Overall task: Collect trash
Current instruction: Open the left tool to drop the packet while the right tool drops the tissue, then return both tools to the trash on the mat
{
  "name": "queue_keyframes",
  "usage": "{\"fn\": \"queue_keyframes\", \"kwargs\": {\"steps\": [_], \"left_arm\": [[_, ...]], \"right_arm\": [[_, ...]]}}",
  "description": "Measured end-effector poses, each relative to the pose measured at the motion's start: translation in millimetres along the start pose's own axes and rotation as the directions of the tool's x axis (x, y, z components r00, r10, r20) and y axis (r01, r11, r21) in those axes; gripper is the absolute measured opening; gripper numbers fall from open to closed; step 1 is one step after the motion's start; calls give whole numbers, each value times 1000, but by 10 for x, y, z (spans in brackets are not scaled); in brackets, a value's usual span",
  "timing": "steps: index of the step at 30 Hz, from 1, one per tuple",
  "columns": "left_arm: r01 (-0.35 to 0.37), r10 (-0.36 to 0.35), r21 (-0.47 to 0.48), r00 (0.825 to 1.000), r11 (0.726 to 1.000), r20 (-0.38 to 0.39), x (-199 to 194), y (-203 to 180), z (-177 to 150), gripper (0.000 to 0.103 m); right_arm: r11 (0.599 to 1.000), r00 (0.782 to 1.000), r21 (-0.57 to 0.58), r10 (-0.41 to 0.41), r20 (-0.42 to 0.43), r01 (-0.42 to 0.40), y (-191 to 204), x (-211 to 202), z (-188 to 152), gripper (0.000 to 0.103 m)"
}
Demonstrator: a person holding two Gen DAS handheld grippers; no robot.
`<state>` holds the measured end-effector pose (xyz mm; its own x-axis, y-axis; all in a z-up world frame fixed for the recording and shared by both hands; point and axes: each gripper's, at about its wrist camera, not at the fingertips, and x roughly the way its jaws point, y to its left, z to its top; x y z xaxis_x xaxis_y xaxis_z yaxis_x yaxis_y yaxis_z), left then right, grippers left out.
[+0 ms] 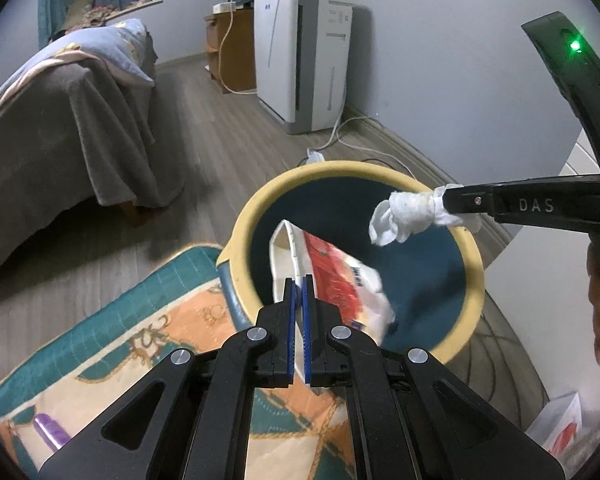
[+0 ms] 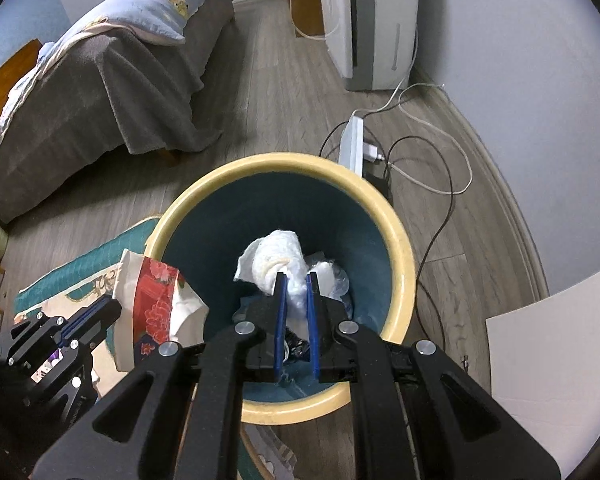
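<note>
Bedroom floor, bin (image 2: 400,240) beside the rug: left gripper (image 1: 299,280) pinches a wrapper (image 1: 336,280), right gripper (image 2: 296,280) clamps a tissue (image 2: 272,260), both poised over it, probably to drop.

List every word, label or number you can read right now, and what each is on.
"DAS": raised letters on the black right gripper arm, left wrist view.
Red and white paper packet: dark print, too blurred to read.
White air purifier: small blue and red marks, unreadable.
Nothing else legible.

Grey wood-plank floor (image 1: 204,128); pale bare walls (image 1: 440,60); bed (image 2: 112,92) under grey blanket; white air purifier (image 1: 300,52) beside wooden cabinet (image 1: 230,52); patterned rug (image 1: 112,340).
</note>
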<state>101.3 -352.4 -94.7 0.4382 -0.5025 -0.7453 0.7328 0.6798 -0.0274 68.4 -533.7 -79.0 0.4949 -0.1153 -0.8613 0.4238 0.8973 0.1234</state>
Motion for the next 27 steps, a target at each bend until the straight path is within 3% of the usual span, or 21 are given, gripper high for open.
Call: {"fn": "queue_keyframes", "kwargs": {"steps": [8, 13, 16, 20, 22, 23, 25, 27], "left_arm": [[26, -26, 18, 1000, 999, 17, 19, -62, 28, 4], [14, -15, 28, 1000, 1000, 26, -24, -43, 30, 4], [10, -10, 13, 1000, 1000, 24, -55, 12, 17, 13], [-6, 6, 21, 1000, 1000, 26, -118, 46, -9, 34], [-16, 15, 30, 999, 999, 34, -164, 46, -22, 50], [-29, 27, 41, 999, 999, 45, -218, 43, -30, 62], [-62, 58, 57, 996, 996, 68, -309, 42, -38, 94], [-102, 93, 74, 989, 992, 118, -473, 59, -80, 95]], "right_arm": [[999, 999, 27, -27, 18, 26, -72, -16, 20, 11], [999, 999, 33, -34, 35, 33, -52, -48, 42, 20], [999, 998, 34, -37, 46, 35, -40, -80, 51, 24], [999, 998, 32, -41, 55, 40, -4, -141, 63, 43], [999, 997, 35, -43, 68, 41, 14, -203, 77, 59], [998, 996, 37, -49, 80, 46, 26, -248, 84, 65], [997, 994, 40, -63, 94, 60, 58, -308, 95, 93], [998, 992, 32, -60, 112, 56, 117, -368, 99, 97]]}}
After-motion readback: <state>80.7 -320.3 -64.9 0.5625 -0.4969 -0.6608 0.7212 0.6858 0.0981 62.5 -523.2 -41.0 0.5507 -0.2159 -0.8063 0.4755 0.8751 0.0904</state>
